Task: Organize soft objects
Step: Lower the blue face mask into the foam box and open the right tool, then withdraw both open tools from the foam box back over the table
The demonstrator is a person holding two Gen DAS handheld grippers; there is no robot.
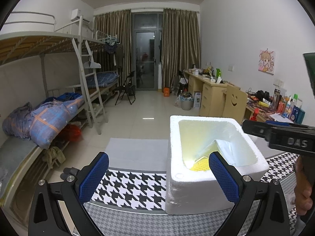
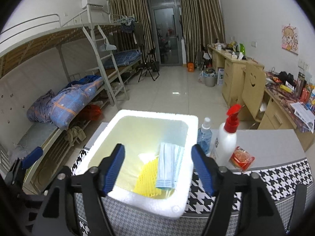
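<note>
Mask and net already in the box
Mask [image 2: 169, 165] and net [image 2: 147, 179] lay in the box [image 2: 137, 116]; both grippers [image 1: 157, 179] [image 2: 157, 169] gaped empty; a packet [image 2: 242, 157] lay right of it.

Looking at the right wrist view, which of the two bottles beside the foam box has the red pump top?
The taller white bottle has the red pump top. The smaller blue spray bottle, which stands closer to the foam box, has a clear cap.
</note>
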